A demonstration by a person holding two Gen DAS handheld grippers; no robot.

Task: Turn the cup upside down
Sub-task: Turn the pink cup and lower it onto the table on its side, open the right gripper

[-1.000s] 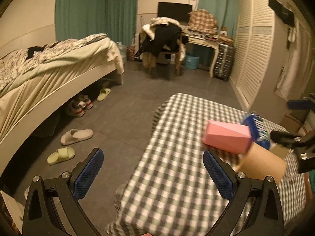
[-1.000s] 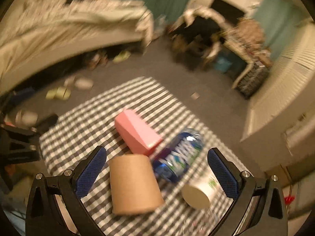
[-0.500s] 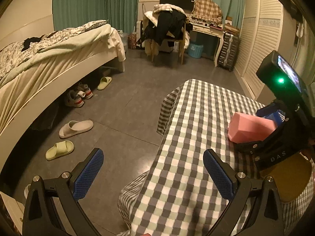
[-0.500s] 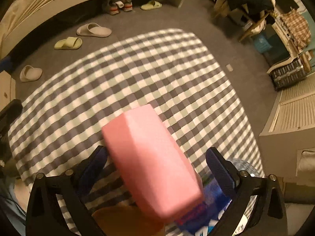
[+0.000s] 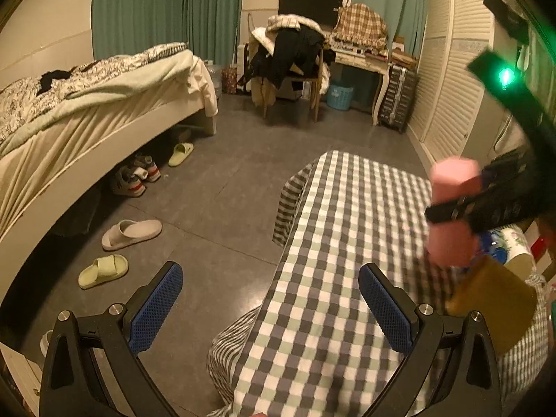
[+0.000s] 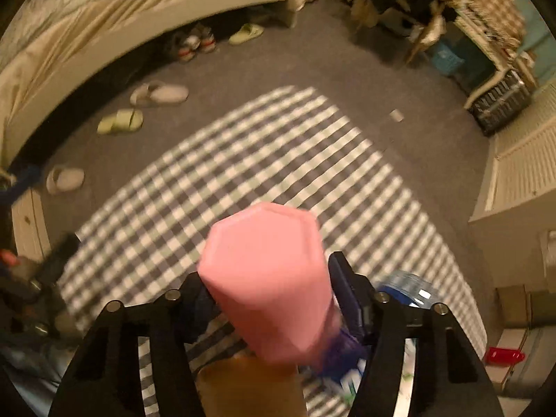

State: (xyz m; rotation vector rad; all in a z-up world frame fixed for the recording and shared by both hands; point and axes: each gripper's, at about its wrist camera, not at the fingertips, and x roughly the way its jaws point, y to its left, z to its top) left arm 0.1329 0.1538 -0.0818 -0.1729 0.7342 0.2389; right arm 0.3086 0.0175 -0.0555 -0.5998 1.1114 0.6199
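While the jaws of the right gripper (image 6: 267, 299) are clamped on the pink cup (image 6: 269, 285), its long axis is seen running forward and upward between them, clear of the checked worktop (image 6: 208, 187). The left gripper (image 5: 271, 307) is held wide open and empty, well apart from it. Motion blur hides the cup's mouth, and a brown roll (image 5: 493, 309) and blue bottle (image 6: 403, 286) are cut off.

pink faceted cup (image 6: 267, 278) (blurred), held aloft
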